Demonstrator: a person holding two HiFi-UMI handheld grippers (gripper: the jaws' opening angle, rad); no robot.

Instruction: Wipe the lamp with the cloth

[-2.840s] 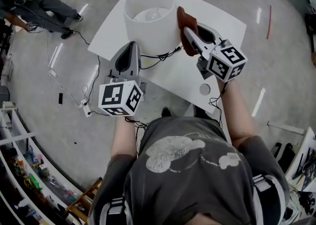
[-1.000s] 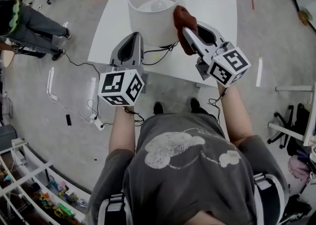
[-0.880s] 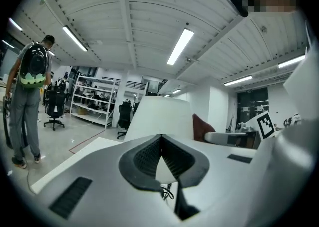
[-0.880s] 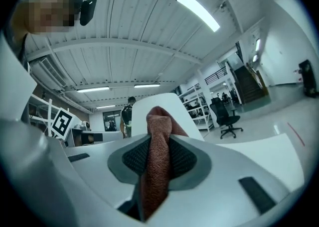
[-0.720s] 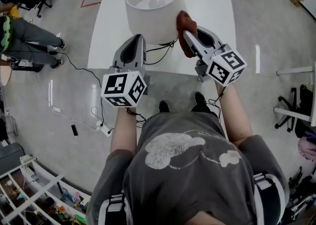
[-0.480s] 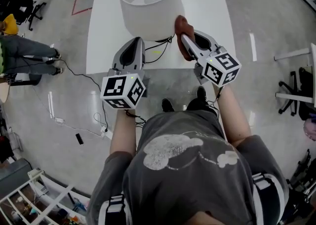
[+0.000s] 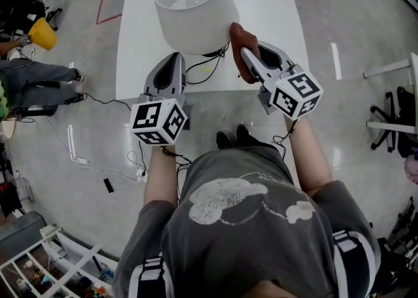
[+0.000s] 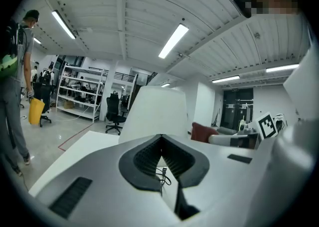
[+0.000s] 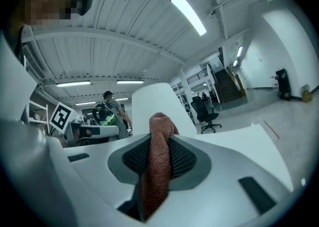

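Head view: lamp (image 7: 196,16), white table (image 7: 274,9), floor (image 7: 366,22)

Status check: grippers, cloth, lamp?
Left hand-held gripper shut, empty. Right hand-held gripper shut on cloth. Cloth at lamp shade side. Cable loose underneath.

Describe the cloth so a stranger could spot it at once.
On the white table stands a big white lamp. Just right of it, the right gripper is shut on a bunched cloth: the only rust-red thing among white and grey.
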